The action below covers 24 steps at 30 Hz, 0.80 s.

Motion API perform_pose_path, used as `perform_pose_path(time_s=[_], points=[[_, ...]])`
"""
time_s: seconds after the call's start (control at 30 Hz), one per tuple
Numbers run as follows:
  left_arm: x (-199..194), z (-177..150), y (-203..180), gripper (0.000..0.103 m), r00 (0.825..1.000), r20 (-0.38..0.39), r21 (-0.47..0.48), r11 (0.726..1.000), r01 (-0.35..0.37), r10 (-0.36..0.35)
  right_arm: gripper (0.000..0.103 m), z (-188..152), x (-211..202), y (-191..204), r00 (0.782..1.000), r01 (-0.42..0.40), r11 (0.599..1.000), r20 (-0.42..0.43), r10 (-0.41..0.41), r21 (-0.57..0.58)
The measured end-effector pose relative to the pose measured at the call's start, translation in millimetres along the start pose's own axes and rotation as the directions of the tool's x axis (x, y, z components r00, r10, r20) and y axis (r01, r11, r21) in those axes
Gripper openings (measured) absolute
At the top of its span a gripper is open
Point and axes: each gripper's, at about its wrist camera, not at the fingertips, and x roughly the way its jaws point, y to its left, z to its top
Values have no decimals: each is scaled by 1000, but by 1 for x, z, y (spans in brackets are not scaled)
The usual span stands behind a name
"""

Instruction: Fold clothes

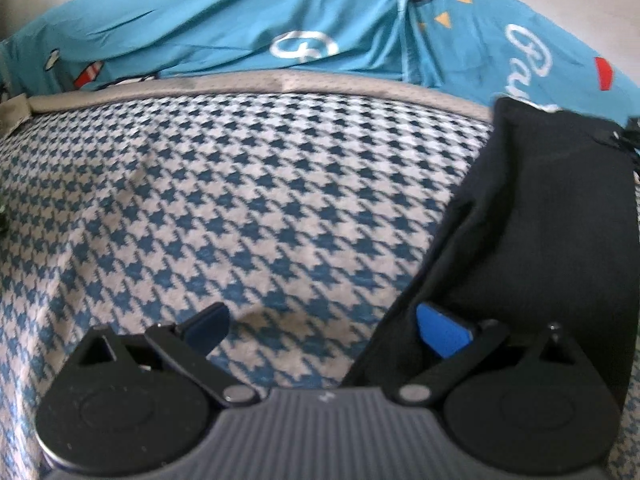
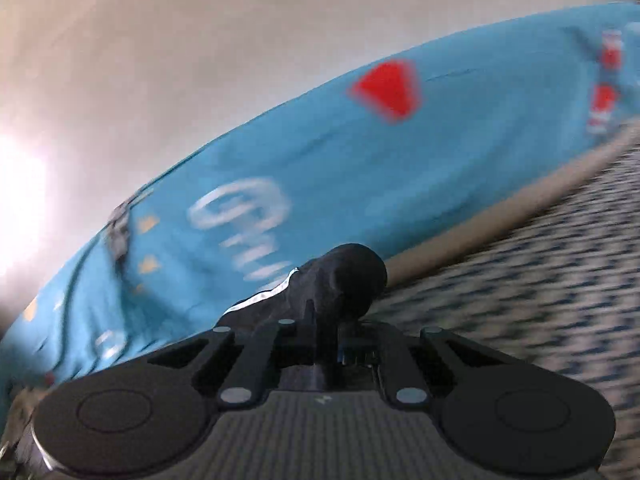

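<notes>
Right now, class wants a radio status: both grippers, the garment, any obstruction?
Left gripper open, empty. Right gripper shut on black garment, bunched. Nothing blocking on the houndstooth cover.

black garment (image 1: 552, 216), blue-white houndstooth cover (image 1: 240, 208), turquoise sheet (image 1: 248, 32) (white lettering)

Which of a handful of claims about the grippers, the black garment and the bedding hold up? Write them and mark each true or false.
1. The right gripper is shut on the black garment. True.
2. The left gripper is clamped on the black garment. False: its jaws stand open, holding nothing.
3. The houndstooth blanket is blue and white. True.
4. The turquoise printed sheet is plain, without pattern. False: it carries white lettering, stars and red shapes.
</notes>
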Motion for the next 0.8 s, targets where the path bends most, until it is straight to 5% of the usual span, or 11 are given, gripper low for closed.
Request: perform_pose_path(time_s=[0.13,0.3,0.47,0.8], points=[[-3,0,-8,103,1000,24,51,999,-17,16,10,18,-29,-43,981,172,984,79,-176,57],[-10,2,-10,103,999,45,68,997,25,-28,14,28,-58,-91,926,349,922,91,-367,169],[-15,-1,-18,103,997,55,104,993,54,-60,22,32,-72,-117,899,408,885,71,-433,224],[-14,-6,-20,103,997,38,135,989,60,-65,22,14,-106,-83,962,273,957,-8,-274,98]])
